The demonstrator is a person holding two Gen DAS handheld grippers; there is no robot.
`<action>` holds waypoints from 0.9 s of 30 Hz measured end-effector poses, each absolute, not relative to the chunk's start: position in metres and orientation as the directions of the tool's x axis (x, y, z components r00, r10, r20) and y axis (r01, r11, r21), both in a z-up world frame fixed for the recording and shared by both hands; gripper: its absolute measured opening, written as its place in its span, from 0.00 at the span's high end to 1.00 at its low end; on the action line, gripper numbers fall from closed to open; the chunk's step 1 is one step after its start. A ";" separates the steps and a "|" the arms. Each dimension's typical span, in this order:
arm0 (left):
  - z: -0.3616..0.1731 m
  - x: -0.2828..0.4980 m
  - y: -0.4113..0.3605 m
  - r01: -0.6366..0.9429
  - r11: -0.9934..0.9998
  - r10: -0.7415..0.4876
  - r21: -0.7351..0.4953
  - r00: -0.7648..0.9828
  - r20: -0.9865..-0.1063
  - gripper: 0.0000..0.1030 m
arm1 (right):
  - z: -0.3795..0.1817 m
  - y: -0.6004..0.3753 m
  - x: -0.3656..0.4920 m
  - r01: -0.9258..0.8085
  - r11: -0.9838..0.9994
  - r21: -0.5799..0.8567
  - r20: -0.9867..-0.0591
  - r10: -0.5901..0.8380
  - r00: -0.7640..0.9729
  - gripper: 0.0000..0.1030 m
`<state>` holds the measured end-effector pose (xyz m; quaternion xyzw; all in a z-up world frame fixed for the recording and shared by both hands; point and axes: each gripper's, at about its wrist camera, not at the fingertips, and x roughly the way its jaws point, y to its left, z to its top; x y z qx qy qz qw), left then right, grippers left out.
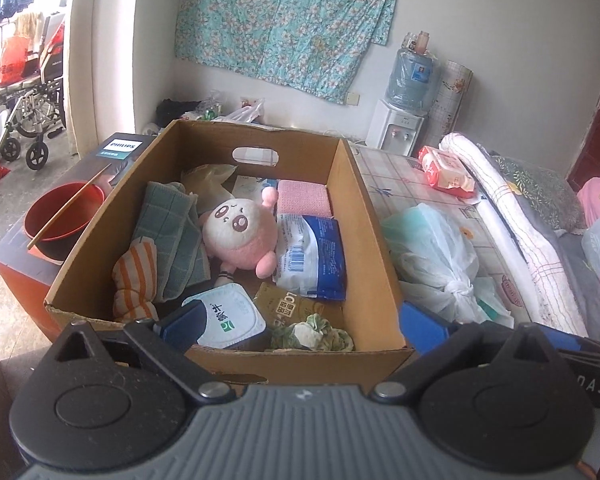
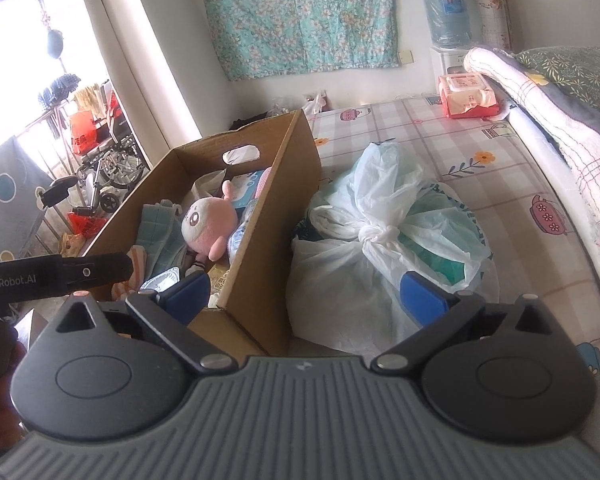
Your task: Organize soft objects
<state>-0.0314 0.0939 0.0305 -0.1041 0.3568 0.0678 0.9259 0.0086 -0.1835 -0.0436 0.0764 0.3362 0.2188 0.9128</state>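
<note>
Pink-and-white plush toy (image 1: 240,236) in brown cardboard box (image 1: 380,280). Orange-striped cloth (image 1: 134,276) beside teal checked towel (image 1: 172,224). Turquoise floral wall cloth (image 1: 288,20).

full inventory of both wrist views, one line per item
cardboard box: 1, brown, on bed's edge
plush toy: 1, pink-white, box centre
checked cloth: 1, teal, box left
striped cloth: 1, orange-white, box near-left
pink cloth: 1, box far-right
blue-white packet: 1, beside plush
tied plastic bag: 1, white, bed, right of box
wipes pack: 1, red-white, far bed
red bowl: 1, left of box
left gripper: open, above box
right gripper: open, before bag
</note>
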 end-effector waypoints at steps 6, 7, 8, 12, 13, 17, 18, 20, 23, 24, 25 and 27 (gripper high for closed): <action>0.025 -0.031 0.091 -0.249 0.965 0.120 -0.083 0.699 -0.705 0.00 | -0.045 -0.188 0.006 -0.327 0.904 0.275 -0.590 0.427 0.685 0.01; 0.024 -0.032 0.090 -0.259 0.963 0.136 -0.071 0.699 -0.703 0.00 | -0.045 -0.189 0.005 -0.325 0.905 0.274 -0.592 0.425 0.684 0.01; 0.023 -0.032 0.089 -0.261 0.963 0.143 -0.063 0.697 -0.703 0.00 | -0.045 -0.189 0.005 -0.325 0.905 0.273 -0.594 0.424 0.683 0.01; 0.023 -0.033 0.089 -0.247 0.967 0.135 -0.058 0.695 -0.706 0.00 | -0.047 -0.188 0.005 -0.320 0.908 0.271 -0.607 0.419 0.675 0.01; 0.024 -0.034 0.090 -0.248 0.967 0.133 -0.061 0.694 -0.707 0.00 | -0.047 -0.187 0.004 -0.318 0.910 0.266 -0.613 0.414 0.673 0.01; 0.026 -0.035 0.090 -0.247 0.966 0.125 -0.071 0.693 -0.710 0.00 | -0.047 -0.183 0.003 -0.330 0.912 0.245 -0.619 0.409 0.671 0.01; 0.026 -0.035 0.089 -0.254 0.965 0.132 -0.066 0.688 -0.713 0.00 | -0.047 -0.182 0.003 -0.333 0.911 0.245 -0.622 0.411 0.667 0.01; 0.025 -0.035 0.088 -0.262 0.964 0.144 -0.052 0.673 -0.725 0.00 | -0.048 -0.180 0.005 -0.339 0.906 0.253 -0.630 0.420 0.653 0.01; 0.021 -0.034 0.088 -0.271 0.961 0.146 -0.047 0.649 -0.747 0.00 | -0.049 -0.175 0.007 -0.351 0.902 0.252 -0.642 0.427 0.636 0.01; 0.021 -0.034 0.088 -0.273 0.961 0.145 -0.048 0.644 -0.751 0.00 | -0.049 -0.173 0.008 -0.356 0.901 0.247 -0.650 0.426 0.629 0.01; 0.019 -0.035 0.088 -0.274 0.960 0.142 -0.051 0.639 -0.756 0.00 | -0.050 -0.170 0.009 -0.363 0.900 0.241 -0.659 0.426 0.620 0.01; 0.017 -0.035 0.088 -0.274 0.960 0.139 -0.052 0.632 -0.762 0.00 | -0.051 -0.166 0.011 -0.375 0.896 0.237 -0.671 0.430 0.604 0.01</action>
